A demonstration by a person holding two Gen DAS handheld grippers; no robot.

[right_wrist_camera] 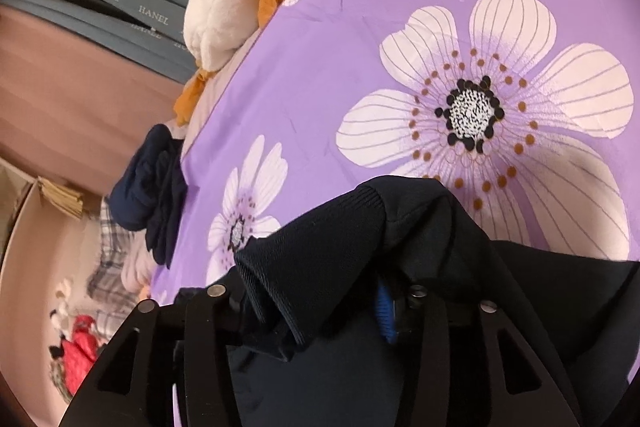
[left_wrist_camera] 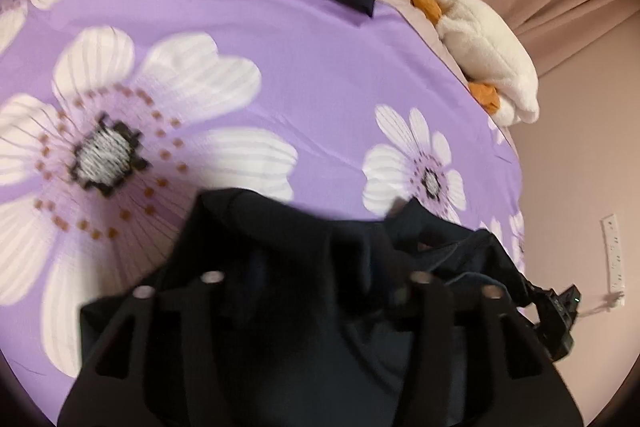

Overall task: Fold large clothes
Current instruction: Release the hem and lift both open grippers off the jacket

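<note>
Purple flowered bedsheet point(left_wrist_camera: 320, 67) carries the dark garment point(right_wrist_camera: 400, 227), bunched at both claws. Left claw point(left_wrist_camera: 316, 287): jaws parted, cloth lying between them. Right claw point(right_wrist_camera: 316, 299): parted, ribbed cuff point(right_wrist_camera: 320, 239) draped between.

Both my grippers, angled downward

My left gripper point(left_wrist_camera: 316, 291) and right gripper point(right_wrist_camera: 320, 303) each have jaws parted, with dark fabric lying loose between them.
</note>
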